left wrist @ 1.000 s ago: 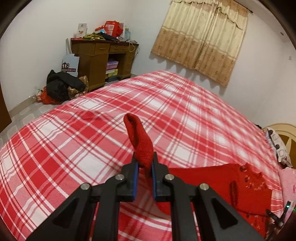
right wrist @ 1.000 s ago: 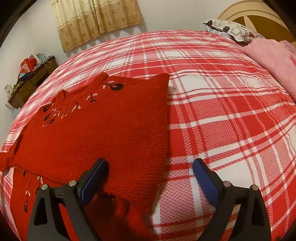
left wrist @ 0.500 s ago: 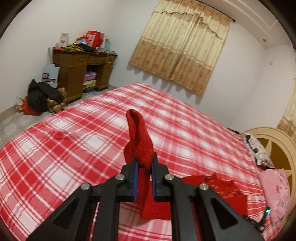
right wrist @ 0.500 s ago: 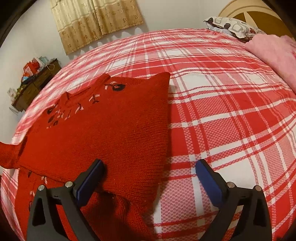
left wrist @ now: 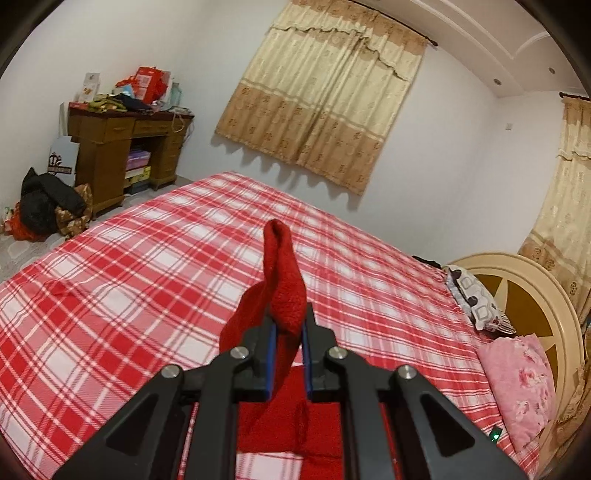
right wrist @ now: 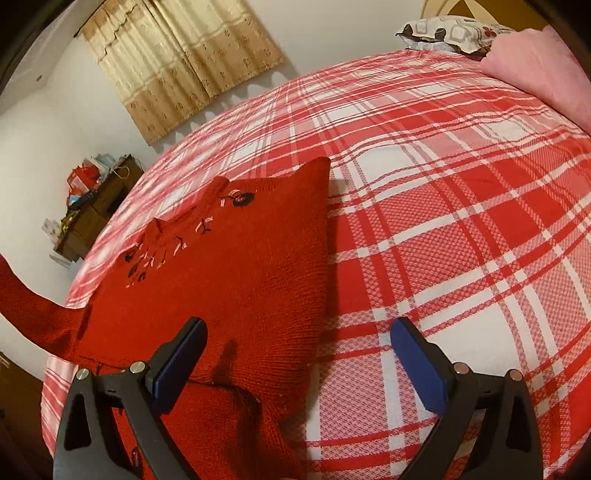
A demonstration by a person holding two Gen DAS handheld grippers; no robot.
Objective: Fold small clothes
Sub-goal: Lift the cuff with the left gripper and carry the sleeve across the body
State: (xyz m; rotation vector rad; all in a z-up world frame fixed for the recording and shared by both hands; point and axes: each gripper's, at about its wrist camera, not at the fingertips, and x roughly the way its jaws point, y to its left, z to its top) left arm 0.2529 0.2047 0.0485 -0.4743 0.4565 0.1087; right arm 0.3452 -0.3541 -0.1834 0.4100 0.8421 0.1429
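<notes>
Left tool [left wrist: 287, 341] is clamped tight on the cuff end of the sweater's sleeve [left wrist: 282, 280], whose tip stands up above the blue pads while the rest of it trails down toward the body of the red sweater [right wrist: 229, 266]. Right tool [right wrist: 298, 341] stands wide apart with nothing between its pads; its left pad hovers over the sweater's lower part and its right pad over bare bedsheet just beside the sweater's edge. The sweater lies spread flat on the red-and-white checked bed [right wrist: 443, 221], neckline with dark and pale embroidery pointing away from the right tool, one side already folded inward to a straight edge. Beyond the sweater, at the bed's far end, are a pink blanket [right wrist: 535, 70] and a patterned pillow [right wrist: 447, 33]. A wooden desk [left wrist: 122, 147] stands against the wall past the bed.
</notes>
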